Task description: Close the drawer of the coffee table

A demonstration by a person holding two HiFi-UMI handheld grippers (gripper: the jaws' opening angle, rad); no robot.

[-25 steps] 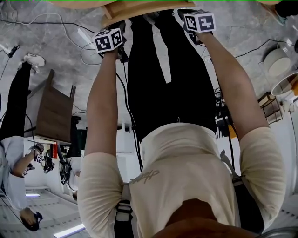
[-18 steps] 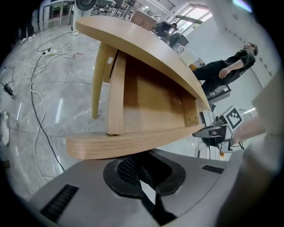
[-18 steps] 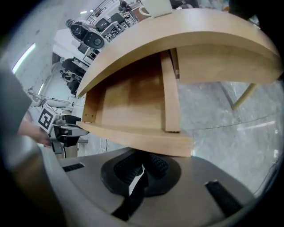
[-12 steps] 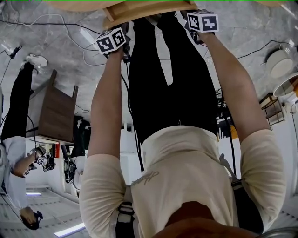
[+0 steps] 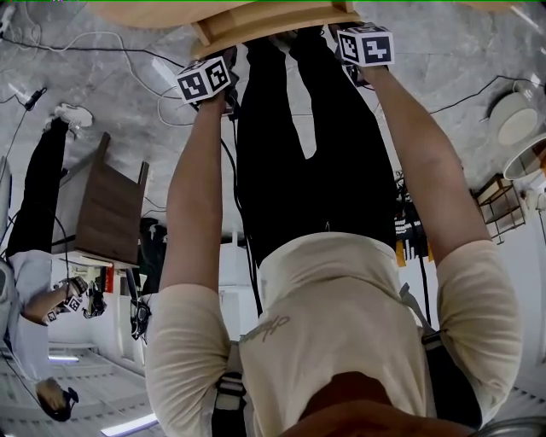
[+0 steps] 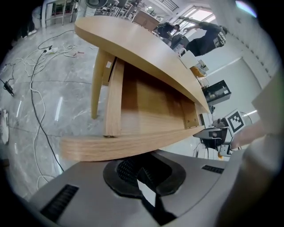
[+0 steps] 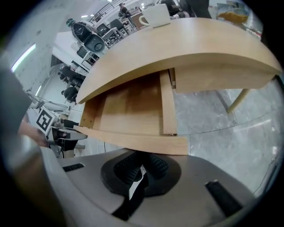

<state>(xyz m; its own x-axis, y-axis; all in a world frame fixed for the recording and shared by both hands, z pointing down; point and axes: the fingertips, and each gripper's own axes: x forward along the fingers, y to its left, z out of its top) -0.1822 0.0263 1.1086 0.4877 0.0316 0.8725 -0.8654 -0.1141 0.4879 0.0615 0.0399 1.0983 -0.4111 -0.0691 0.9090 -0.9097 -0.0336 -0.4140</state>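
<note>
The coffee table's light wood top (image 6: 146,48) curves over an open drawer (image 6: 151,106). The drawer's front panel (image 6: 124,148) lies right across my left gripper (image 6: 141,170), whose black pads are shut together against it with nothing between them. My right gripper (image 7: 140,166) is shut too, its tips at the same front panel (image 7: 133,142) near the other end. In the head view both marker cubes (image 5: 205,81) (image 5: 367,44) sit just below the drawer front (image 5: 264,21) at the top edge, arms stretched out.
A table leg (image 6: 98,84) stands on the grey marble floor beside the drawer. Cables (image 5: 102,43) trail over the floor. A dark brown wooden chair (image 5: 107,209) and another person (image 5: 34,196) are at the left. White round objects (image 5: 516,115) are at the right.
Both grippers stay shut at the drawer front. The head view has shifted slightly, with the chair drifting right; no clear drawer movement shows.
</note>
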